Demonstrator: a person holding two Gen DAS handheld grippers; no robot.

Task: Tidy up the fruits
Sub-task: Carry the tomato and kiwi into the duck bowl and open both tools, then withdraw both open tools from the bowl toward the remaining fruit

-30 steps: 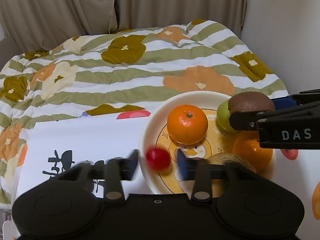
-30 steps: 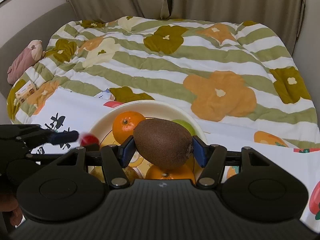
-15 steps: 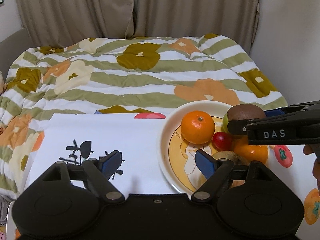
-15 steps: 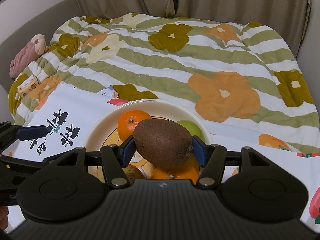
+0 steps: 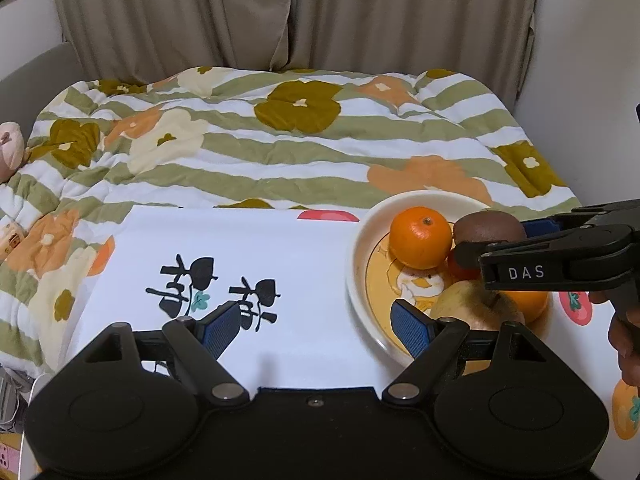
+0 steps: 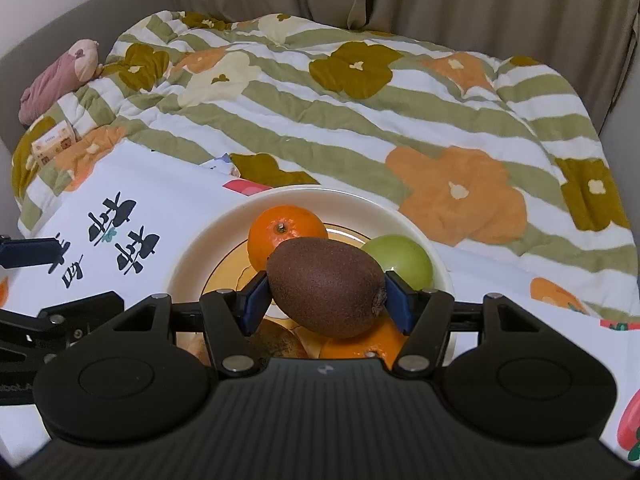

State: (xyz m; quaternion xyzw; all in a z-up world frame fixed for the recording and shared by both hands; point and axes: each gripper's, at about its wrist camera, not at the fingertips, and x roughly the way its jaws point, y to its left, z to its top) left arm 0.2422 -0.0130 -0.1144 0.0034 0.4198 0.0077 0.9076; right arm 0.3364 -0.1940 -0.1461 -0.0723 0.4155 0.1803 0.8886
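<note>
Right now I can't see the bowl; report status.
Left gripper open, empty. Right gripper shut on kiwi, above bowl. Nothing in the way.

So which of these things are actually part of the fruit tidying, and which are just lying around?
Part of the job:
- kiwi, gripped by the right gripper
- plate
- orange
- green fruit
- left gripper, open and empty

Just lying about:
- flowered quilt
- pink soft toy
- small carton
- curtains
</note>
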